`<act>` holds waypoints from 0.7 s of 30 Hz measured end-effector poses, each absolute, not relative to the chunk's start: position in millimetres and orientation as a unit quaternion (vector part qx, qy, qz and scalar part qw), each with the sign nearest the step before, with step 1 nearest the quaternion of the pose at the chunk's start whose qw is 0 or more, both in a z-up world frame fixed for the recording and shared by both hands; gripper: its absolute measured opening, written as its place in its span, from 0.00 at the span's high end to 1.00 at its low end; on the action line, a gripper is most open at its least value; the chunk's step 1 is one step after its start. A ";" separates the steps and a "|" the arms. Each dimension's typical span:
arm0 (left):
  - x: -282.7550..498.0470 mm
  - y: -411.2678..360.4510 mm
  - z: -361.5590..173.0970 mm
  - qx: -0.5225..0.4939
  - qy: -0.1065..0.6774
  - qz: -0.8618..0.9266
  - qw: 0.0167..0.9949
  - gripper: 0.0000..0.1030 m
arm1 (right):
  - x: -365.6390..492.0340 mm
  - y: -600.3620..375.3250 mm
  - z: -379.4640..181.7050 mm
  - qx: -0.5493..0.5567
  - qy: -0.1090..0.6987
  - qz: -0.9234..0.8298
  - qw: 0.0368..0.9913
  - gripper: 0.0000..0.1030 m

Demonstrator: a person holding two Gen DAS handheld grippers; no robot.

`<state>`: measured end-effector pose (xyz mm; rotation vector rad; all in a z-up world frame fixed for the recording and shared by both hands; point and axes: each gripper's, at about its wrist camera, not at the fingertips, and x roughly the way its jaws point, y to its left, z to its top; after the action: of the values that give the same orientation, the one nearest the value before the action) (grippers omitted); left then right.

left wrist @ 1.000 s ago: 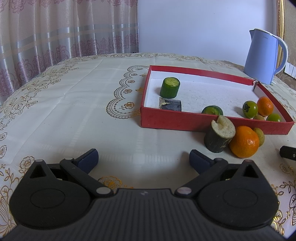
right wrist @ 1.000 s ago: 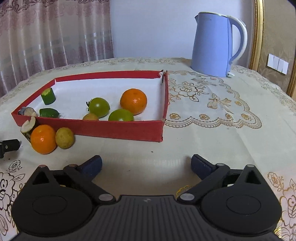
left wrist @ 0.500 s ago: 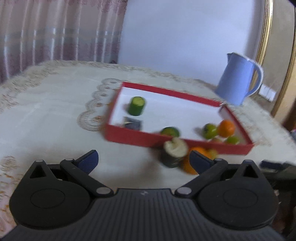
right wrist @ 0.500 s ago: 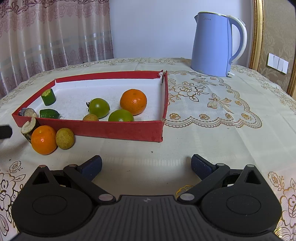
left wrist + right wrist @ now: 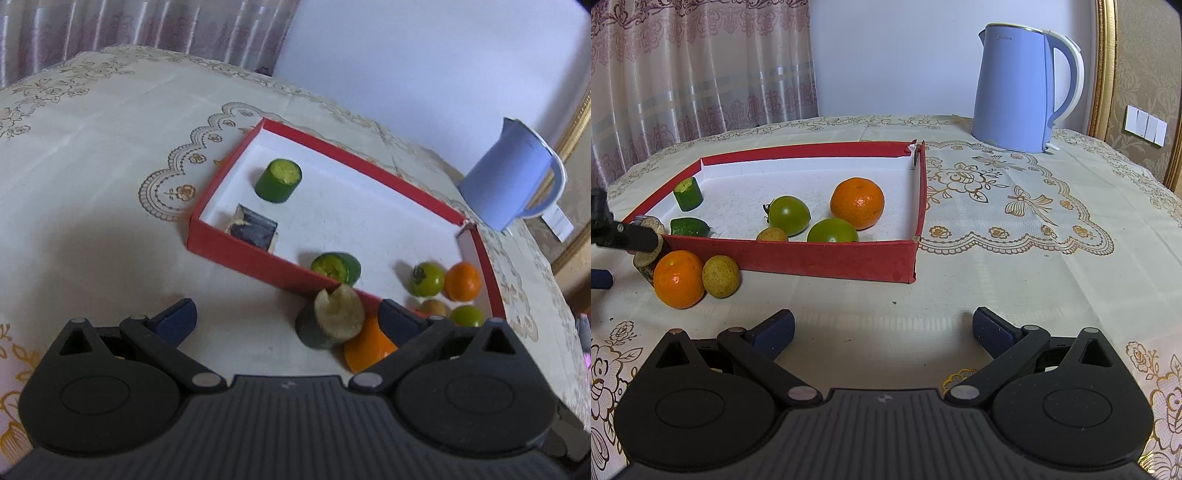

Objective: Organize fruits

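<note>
Fruit left outside the shallow red cardboard tray (image 5: 258,263): a dark-skinned, pale-cut cylindrical chunk (image 5: 330,320) touching a round orange tangerine (image 5: 679,278), both against its front wall. Probably light, firm and smooth, the chunk is best pinched across its curved sides. Left gripper (image 5: 284,315) above it and right gripper (image 5: 882,330) both gape wide, holding nothing.

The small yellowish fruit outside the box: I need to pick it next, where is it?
In the right wrist view the yellowish fruit lies on the tablecloth at left, against the red box, touching the loose orange.

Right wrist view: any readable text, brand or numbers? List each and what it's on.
"Midea": faint grey lettering near the top of the blue kettle; small, so the reading is tentative.
Small logo mark on the black body behind the right tongs: a symbol, no letters.
Nothing readable on the red tray, fruit or tablecloth.
</note>
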<state>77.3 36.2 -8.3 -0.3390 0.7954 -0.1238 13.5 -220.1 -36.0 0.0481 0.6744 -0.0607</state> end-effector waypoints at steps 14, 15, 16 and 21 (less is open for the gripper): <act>82.5 30.1 -10.0 -0.117 0.401 -0.055 0.907 0.00 | 13.5 -220.4 -36.1 0.024 0.330 -0.030 0.943 0.00; 81.7 32.8 -10.1 -0.116 0.403 -0.058 0.906 0.00 | 13.6 -220.2 -35.7 0.024 0.331 -0.030 0.943 0.00; 80.6 36.6 -10.0 -0.118 0.405 -0.060 0.905 0.00 | 13.6 -220.2 -35.7 0.024 0.331 -0.030 0.943 0.00; 79.0 50.4 -8.9 -0.134 0.410 -0.049 0.901 0.00 | 13.6 -220.4 -35.8 0.024 0.330 -0.030 0.943 0.00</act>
<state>79.0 50.4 -8.9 -0.2777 0.8491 -0.1019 13.6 -220.4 -35.8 0.0493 0.6738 -0.0605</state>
